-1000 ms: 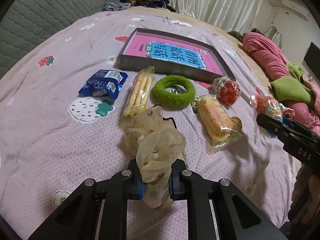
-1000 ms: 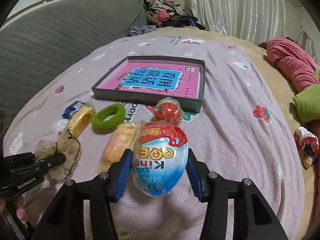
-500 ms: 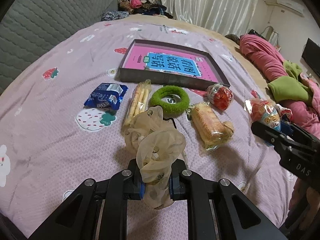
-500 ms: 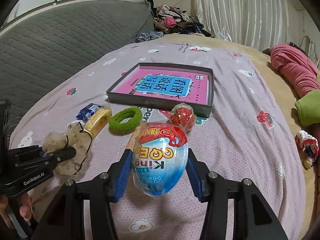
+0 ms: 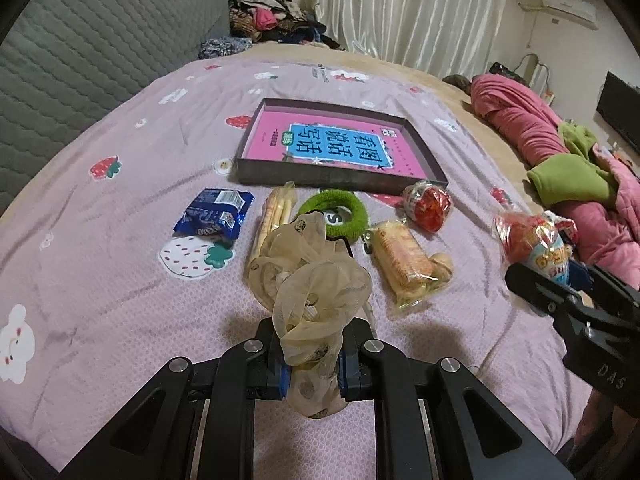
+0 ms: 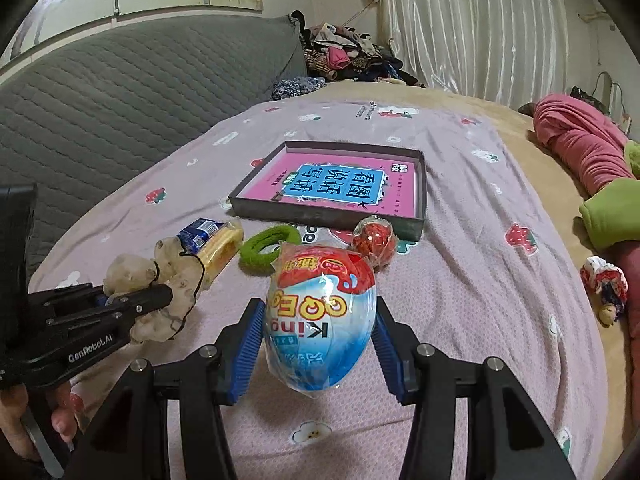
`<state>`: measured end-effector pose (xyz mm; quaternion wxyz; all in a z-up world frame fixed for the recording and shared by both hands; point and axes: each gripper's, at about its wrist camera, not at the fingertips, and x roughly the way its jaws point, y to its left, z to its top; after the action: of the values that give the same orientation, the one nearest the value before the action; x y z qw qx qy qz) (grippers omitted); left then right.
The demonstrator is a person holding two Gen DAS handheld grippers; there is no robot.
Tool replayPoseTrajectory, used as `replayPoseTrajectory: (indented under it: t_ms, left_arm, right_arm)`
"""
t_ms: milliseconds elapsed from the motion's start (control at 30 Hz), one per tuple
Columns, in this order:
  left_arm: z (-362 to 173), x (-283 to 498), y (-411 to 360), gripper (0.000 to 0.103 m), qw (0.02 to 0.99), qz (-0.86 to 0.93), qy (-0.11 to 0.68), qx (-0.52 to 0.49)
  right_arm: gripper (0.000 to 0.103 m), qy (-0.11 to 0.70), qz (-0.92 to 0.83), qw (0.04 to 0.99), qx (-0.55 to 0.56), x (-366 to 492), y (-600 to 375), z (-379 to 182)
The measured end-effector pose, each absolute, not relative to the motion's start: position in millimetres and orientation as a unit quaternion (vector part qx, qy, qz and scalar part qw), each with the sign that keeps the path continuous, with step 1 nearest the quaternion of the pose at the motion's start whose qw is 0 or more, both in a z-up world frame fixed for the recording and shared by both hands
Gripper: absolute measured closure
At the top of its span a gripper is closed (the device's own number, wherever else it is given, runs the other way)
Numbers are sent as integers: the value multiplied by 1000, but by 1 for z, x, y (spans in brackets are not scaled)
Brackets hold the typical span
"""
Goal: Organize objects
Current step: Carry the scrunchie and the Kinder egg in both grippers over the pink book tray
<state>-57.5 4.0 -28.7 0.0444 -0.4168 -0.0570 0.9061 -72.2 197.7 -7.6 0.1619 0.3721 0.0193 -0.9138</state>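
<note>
My left gripper (image 5: pixel 311 354) pinches a beige mesh scrunchie (image 5: pixel 310 276); my right gripper (image 6: pixel 318 350) clamps a Kinder egg (image 6: pixel 322 316), both above the bed's (image 5: pixel 100 280) near edge. Slack mesh may slip free.

Snack row (image 5: pixel 404 264) before tray (image 5: pixel 340 178) — bedspread (image 5: pixel 100 280) leftward bare

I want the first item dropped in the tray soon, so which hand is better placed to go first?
Probably the right. The right gripper holds the egg-shaped snack almost in line with the tray, with bare sheet ahead. The left gripper, pinching the beige scrunchie, has snacks lying between.
</note>
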Motion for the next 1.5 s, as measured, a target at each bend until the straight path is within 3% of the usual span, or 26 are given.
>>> replayPoseTrajectory:
  t_ms: [1000,1500]
  left_arm:
    - [52,-91,-8,86,72,929,-18,-363]
    - [61,-142,-8,86,69,931,-5,-358]
  right_arm:
    - [50,36,-931,159,327,-82,174,68]
    - [50,53,-932,156,322,-130,172,83]
